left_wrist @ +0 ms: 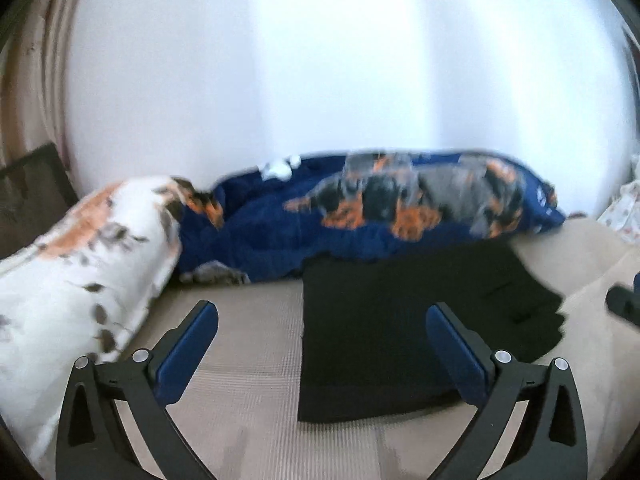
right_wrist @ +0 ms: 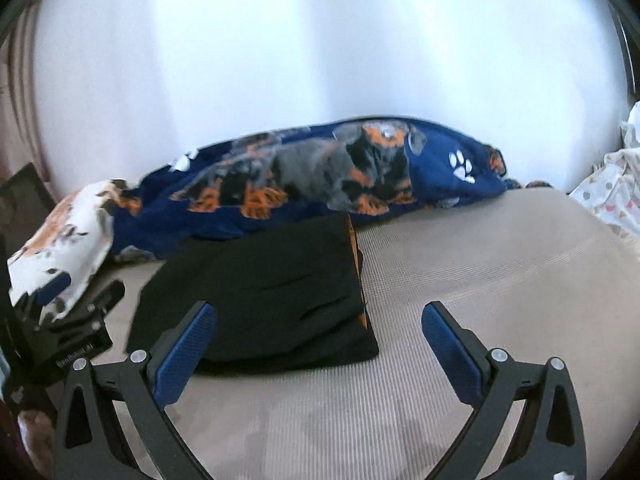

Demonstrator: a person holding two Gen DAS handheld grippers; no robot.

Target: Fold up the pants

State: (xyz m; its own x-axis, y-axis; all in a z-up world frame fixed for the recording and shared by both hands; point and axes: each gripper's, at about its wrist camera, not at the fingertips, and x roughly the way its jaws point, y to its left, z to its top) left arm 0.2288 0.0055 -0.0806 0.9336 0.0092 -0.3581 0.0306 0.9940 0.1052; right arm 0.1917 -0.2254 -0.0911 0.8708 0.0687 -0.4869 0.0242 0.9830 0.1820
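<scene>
The black pants [left_wrist: 404, 332] lie folded into a compact rectangle on the beige bed sheet [left_wrist: 248, 360]. In the right wrist view the pants [right_wrist: 264, 296] show an orange inner edge along their right side. My left gripper [left_wrist: 322, 316] is open and empty, its right finger over the pants' near part. My right gripper [right_wrist: 318, 316] is open and empty, its left finger over the pants' near edge. The left gripper's body also shows at the left of the right wrist view [right_wrist: 76, 328]. A dark part of the right gripper shows at the right edge of the left wrist view [left_wrist: 624, 304].
A navy dog-print blanket [left_wrist: 360, 216] lies bunched behind the pants against the white curtain [left_wrist: 340, 60]. A white floral pillow [left_wrist: 80, 264] lies to the left. Patterned white bedding [right_wrist: 612, 196] sits at the far right. The sheet [right_wrist: 500, 264] stretches right of the pants.
</scene>
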